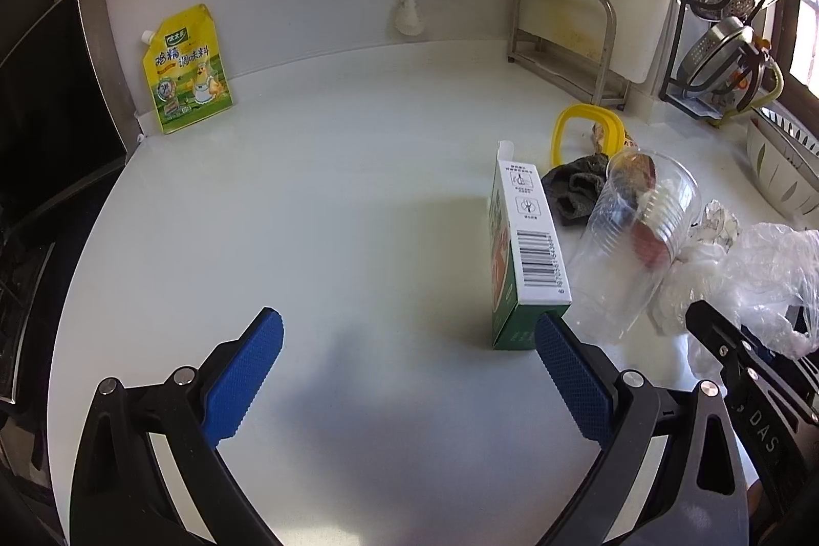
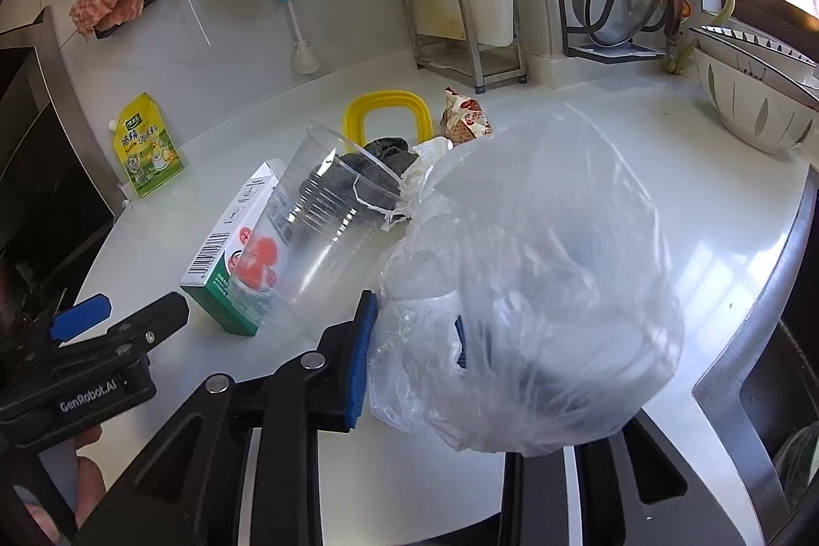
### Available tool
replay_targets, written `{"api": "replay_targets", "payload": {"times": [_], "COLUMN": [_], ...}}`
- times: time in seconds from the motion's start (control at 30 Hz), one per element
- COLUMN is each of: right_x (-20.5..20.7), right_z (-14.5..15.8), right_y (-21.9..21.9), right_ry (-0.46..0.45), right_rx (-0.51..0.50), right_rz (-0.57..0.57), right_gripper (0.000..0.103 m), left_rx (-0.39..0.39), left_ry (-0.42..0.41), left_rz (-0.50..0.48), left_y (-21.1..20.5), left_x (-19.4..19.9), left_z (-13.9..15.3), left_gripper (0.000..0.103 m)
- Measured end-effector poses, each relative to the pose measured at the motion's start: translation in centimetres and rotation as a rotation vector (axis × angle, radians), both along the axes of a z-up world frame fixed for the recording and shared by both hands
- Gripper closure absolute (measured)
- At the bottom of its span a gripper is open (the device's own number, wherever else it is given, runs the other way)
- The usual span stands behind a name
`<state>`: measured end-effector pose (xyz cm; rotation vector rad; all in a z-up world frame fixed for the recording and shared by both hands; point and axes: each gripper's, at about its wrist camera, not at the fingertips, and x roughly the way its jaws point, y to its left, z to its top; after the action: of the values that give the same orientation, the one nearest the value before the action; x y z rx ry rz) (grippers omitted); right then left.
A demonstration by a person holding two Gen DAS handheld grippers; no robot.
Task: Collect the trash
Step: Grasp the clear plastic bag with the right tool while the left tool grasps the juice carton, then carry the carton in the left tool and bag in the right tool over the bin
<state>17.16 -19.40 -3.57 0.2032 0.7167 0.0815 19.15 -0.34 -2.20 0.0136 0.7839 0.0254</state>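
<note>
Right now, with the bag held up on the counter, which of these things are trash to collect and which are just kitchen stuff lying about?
Likely trash for the job:
- plastic bag, held by the right gripper
- green carton
- clear plastic cups
- snack wrapper
- crumpled white wrapping

Probably just lying about:
- yellow seasoning pouch
- yellow lid ring
- grey cloth
- bottle brush
- bowl

The left gripper is open, empty.

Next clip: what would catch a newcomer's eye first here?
The crumpled clear plastic bag fills the right wrist view, draped over the right tool, whose grip is hidden. Left of it, a clear ribbed plastic cup leans against a green-and-white carton, near the open left tool.
</note>
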Motion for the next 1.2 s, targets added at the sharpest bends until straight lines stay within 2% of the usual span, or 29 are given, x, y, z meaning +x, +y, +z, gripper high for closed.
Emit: {"api": "replay_targets", "payload": {"times": [0.3, 0.57, 0.77, 0.9, 0.97, 1.03, 1.07, 1.13, 1.2], "right_x": [-2.0, -2.2, -2.3, -2.3, -2.3, -2.4, -2.4, -2.6, -2.8], "right_z": [0.3, -0.1, -0.1, -0.3, -0.3, -0.3, -0.3, -0.4, -0.4], "right_y": [-1.5, -2.2, -2.4, -2.4, -2.4, -2.4, -2.4, -2.4, -2.5], "right_ry": [-0.011, -0.011, -0.009, -0.006, -0.006, -0.004, -0.004, -0.001, 0.002], "right_rx": [0.017, 0.038, 0.047, 0.052, 0.054, 0.054, 0.054, 0.054, 0.053], "right_rz": [-0.020, -0.024, -0.024, -0.024, -0.025, -0.026, -0.026, -0.027, -0.029], "right_gripper": [0.076, 0.076, 0.076, 0.076, 0.076, 0.076, 0.076, 0.076, 0.076], "left_rx": [-0.021, -0.006, -0.024, -0.029, -0.028, -0.032, -0.042, -0.058, -0.071], "left_ry": [-0.022, 0.006, 0.070, 0.063, 0.054, 0.068, 0.075, 0.085, 0.088], "left_rz": [0.015, -0.001, 0.000, 0.000, -0.015, -0.032, -0.042, -0.054, -0.061], "left_y": [-0.9, -2.1, -2.0, -1.9, -2.1, -2.2, -2.2, -2.1, -2.0], "left_x": [3.1, 4.9, 5.9, 5.8, 5.6, 5.7, 5.7, 5.5, 5.3], "left_z": [1.3, 0.3, -1.2, -1.6, -1.6, -1.8, -2.0, -2.2, -2.3], "left_gripper": [0.006, 0.006, 0.006, 0.009, 0.022, 0.042, 0.048, 0.069, 0.077]}}
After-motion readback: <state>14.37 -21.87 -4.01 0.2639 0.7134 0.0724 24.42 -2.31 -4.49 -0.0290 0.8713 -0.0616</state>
